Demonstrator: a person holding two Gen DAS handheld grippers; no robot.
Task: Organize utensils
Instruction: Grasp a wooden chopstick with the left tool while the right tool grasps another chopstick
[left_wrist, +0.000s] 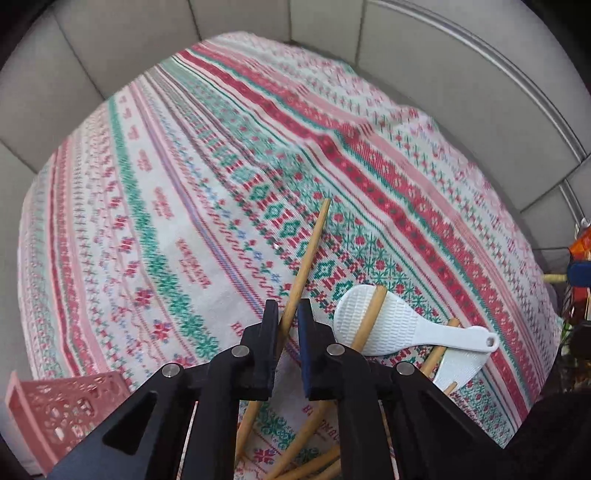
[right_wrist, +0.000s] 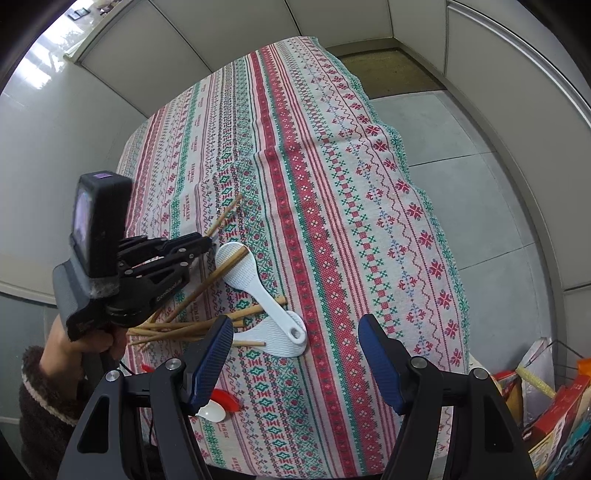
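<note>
Left gripper (left_wrist: 287, 314) pinched on one wooden chopstick (left_wrist: 309, 247) that sticks out ahead past its tips, remaining chopsticks (right_wrist: 177, 328) and two white rice paddles (left_wrist: 399, 325) just right of it on the tablecloth (left_wrist: 221, 147); right gripper (right_wrist: 295, 332) wide open, holding nothing.

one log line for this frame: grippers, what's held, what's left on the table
left hand-held gripper: shut on chopstick | right hand-held gripper: open, empty | on tablecloth: loose chopsticks, two white rice paddles
</note>
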